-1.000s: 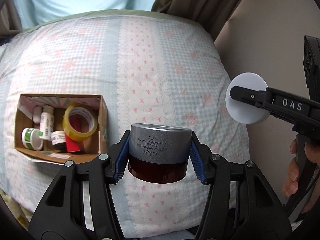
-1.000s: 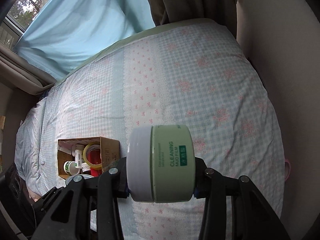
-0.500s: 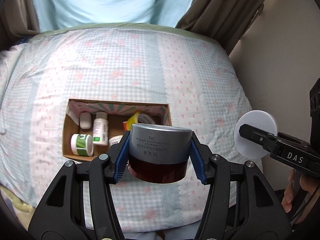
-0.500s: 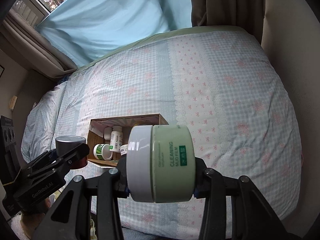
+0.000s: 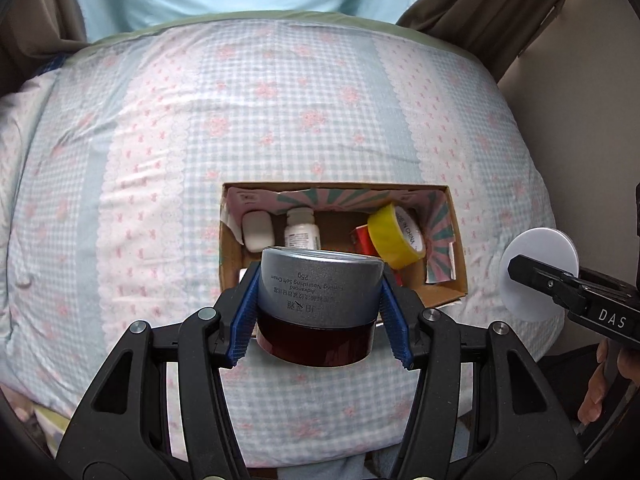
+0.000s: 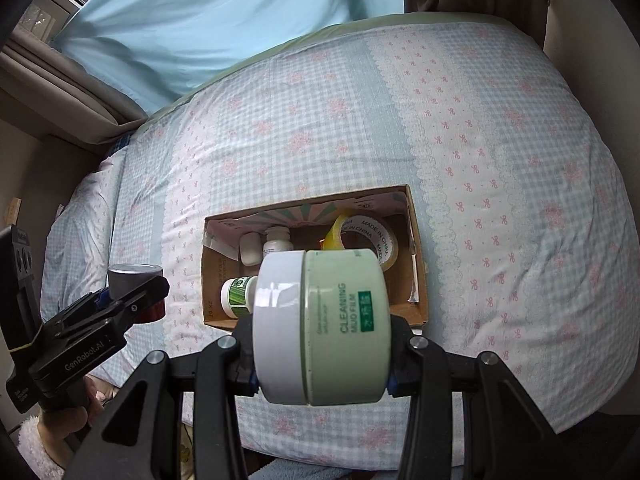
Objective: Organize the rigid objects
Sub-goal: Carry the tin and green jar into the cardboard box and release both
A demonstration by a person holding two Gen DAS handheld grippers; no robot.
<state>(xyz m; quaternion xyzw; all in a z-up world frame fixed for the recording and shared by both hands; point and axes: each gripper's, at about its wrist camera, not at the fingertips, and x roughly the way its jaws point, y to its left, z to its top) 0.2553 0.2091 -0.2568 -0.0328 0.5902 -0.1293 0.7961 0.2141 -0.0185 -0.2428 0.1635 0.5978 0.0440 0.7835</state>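
Ideally, each gripper, left (image 5: 318,306) clamping the silver-lidded cream jar (image 5: 318,292), right (image 6: 322,360) clamping the green mud-film jar (image 6: 324,332), lowers into bare gaps of the cardboard box (image 5: 460,264), clear of the tape roll (image 5: 396,240).

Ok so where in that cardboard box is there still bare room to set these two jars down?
Inside the cardboard box, bare floor shows in the middle, between the white bottle and the yellow tape roll, and along the right wall past the tape. The left end is crowded: small white container and green-labelled jar. The near strip is hidden behind the held jars.
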